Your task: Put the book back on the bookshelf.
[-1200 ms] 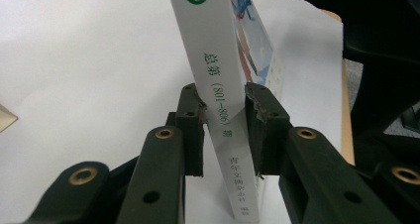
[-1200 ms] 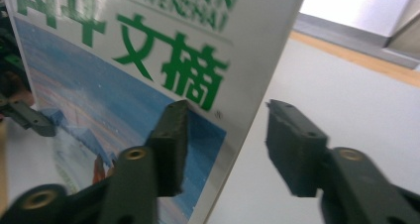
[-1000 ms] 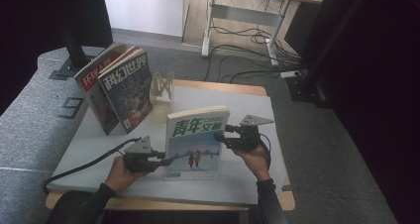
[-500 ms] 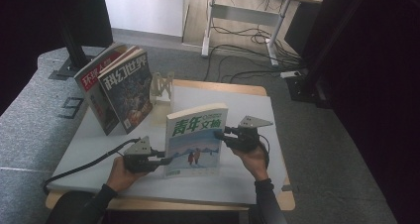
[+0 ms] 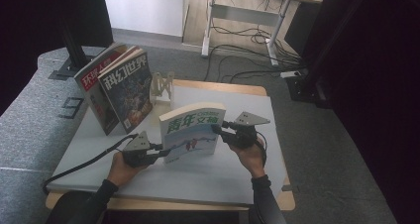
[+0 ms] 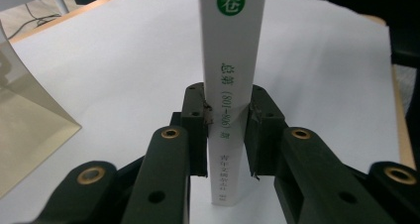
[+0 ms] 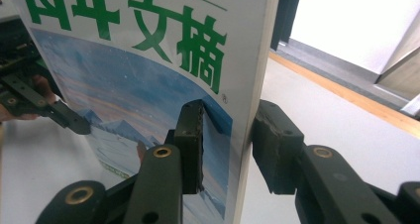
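A book (image 5: pixel 190 132) with green characters on a snowy blue cover stands upright on the white table mat (image 5: pixel 237 174). My left gripper (image 5: pixel 166 152) is shut on the lower end of its white spine (image 6: pixel 233 60), with both pads of the left gripper (image 6: pixel 229 120) pressed against it. My right gripper (image 5: pixel 220 130) holds the book's opposite edge. In the right gripper view the jaws of the right gripper (image 7: pixel 228 135) have just been closing on the book (image 7: pixel 148 60), one pad on the cover and one behind it.
Two magazines (image 5: pixel 124 92) lean upright at the back left, next to a small wooden stand (image 5: pixel 161 85). A translucent stand (image 6: pixel 29 110) sits left of the spine. Beyond the table are desk legs and cables (image 5: pixel 247 65) on the floor.
The right gripper has risen slightly and its jaws have closed onto the book's right edge. The book has shifted a little up and left. The left gripper has stayed put.
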